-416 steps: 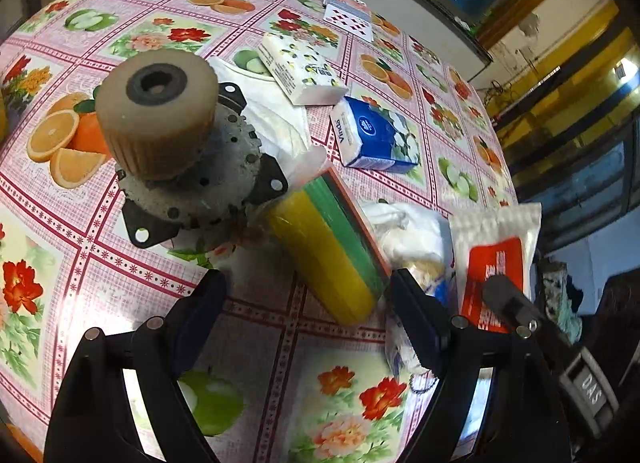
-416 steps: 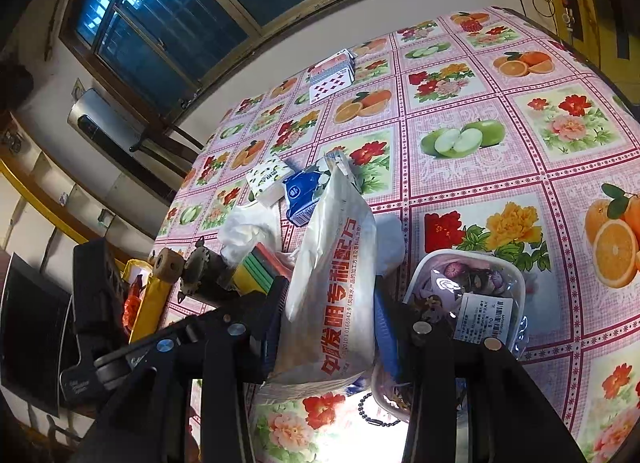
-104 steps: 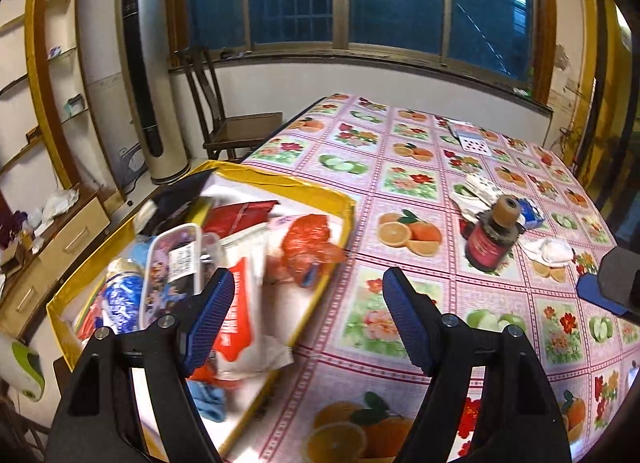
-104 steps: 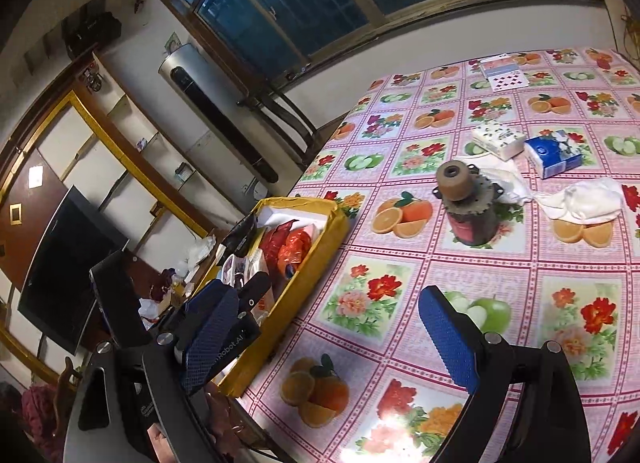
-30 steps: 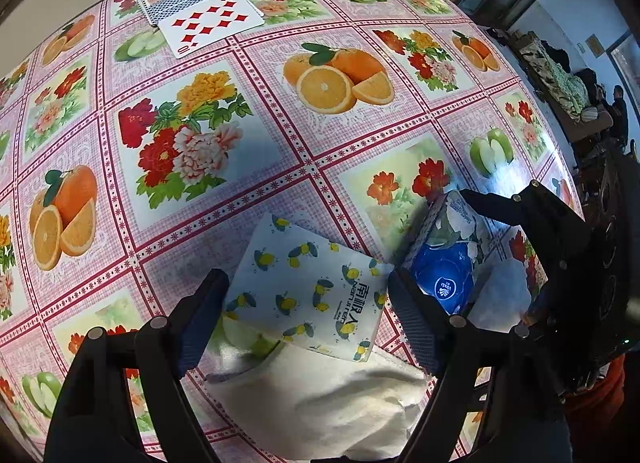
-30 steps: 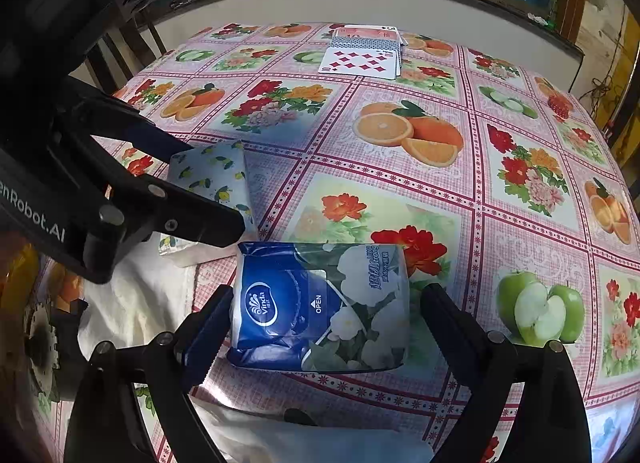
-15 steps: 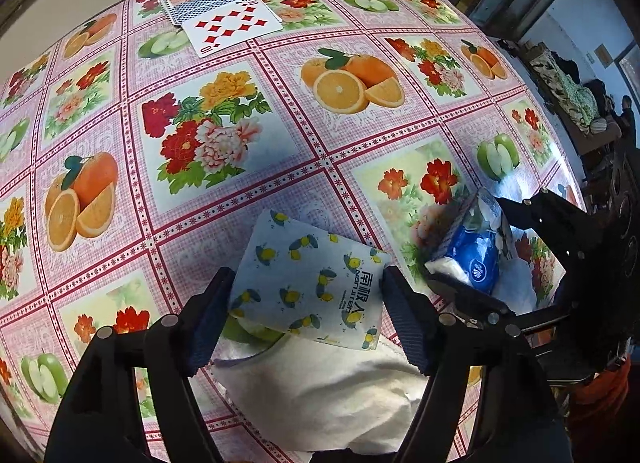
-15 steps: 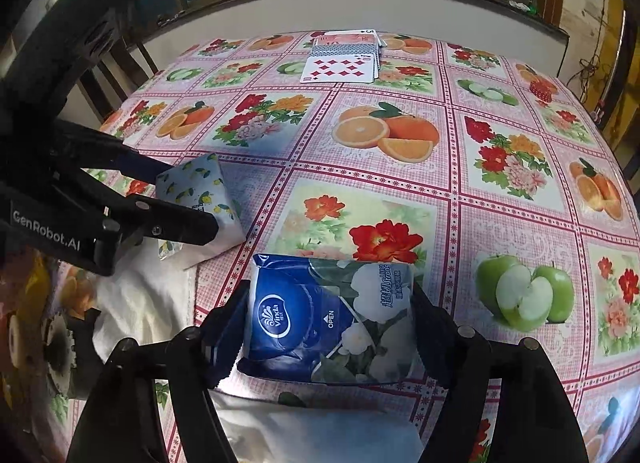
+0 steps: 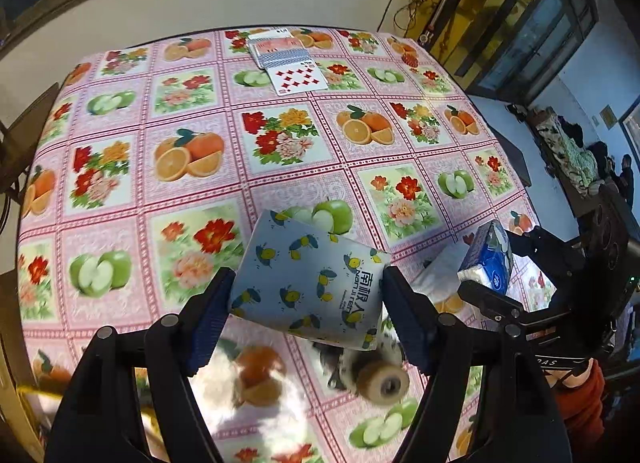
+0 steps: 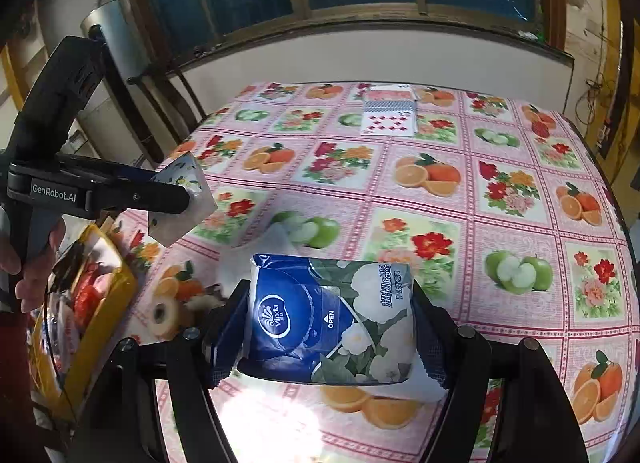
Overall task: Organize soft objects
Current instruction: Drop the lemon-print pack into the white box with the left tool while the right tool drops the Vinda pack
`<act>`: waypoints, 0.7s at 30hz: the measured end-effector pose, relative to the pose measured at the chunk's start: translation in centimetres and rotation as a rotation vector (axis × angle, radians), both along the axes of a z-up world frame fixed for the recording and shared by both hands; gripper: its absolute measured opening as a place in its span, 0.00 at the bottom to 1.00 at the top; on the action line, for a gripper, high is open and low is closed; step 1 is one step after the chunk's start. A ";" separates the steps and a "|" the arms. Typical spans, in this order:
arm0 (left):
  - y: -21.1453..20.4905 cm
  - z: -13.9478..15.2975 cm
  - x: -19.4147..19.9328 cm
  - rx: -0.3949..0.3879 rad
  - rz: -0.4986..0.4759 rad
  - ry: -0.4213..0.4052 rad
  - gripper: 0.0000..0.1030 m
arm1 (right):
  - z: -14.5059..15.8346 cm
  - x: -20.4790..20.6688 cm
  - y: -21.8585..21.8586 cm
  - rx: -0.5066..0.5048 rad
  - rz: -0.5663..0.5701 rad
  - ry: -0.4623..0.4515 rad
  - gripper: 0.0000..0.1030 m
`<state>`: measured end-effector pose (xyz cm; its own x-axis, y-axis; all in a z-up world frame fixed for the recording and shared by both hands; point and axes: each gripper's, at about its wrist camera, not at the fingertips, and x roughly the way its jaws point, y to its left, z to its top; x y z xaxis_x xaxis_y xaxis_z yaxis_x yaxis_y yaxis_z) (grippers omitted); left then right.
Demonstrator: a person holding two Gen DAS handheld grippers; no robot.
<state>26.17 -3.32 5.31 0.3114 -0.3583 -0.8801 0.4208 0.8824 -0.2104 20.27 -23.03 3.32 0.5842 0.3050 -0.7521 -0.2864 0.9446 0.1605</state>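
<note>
My left gripper (image 9: 306,297) is shut on a pale blue tissue pack with bee prints (image 9: 308,283), lifted above the fruit-patterned tablecloth (image 9: 200,167). My right gripper (image 10: 330,327) is shut on a blue and white Vinda tissue pack (image 10: 328,315), also held clear of the table. In the right wrist view the left gripper (image 10: 176,197) hangs at the left with the bee-print pack (image 10: 182,199) in it. In the left wrist view the right gripper (image 9: 490,267) is at the right, holding the Vinda pack (image 9: 488,261).
A yellow box (image 10: 86,303) full of packets sits at the table's left edge. A bottle with a tan cap (image 9: 378,381) and white cloths (image 10: 276,243) lie below the grippers. Playing cards (image 9: 290,63) are spread at the far side. A hand (image 10: 28,259) holds the left gripper's handle.
Both grippers have closed on their tissue packs and lifted them off the table. Both views have swung up and now take in the whole tabletop.
</note>
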 end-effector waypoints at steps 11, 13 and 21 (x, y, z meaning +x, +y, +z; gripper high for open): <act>18.7 3.1 -15.2 -0.015 0.318 -0.100 0.72 | 1.9 -7.5 18.6 0.083 0.355 0.004 0.73; 21.6 1.9 -17.7 0.021 0.388 -0.098 0.72 | 1.3 -8.1 22.0 0.092 0.397 0.026 0.73; 28.7 -4.1 -24.4 -0.012 0.544 -0.021 0.72 | -1.8 -6.9 33.7 0.041 0.398 0.080 0.73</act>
<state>1.75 25.35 1.24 0.4720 -0.1505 -0.8687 -0.0922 0.9715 -0.2183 13.38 10.64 1.56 0.3546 0.5263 -0.7728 -0.6136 0.7546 0.2324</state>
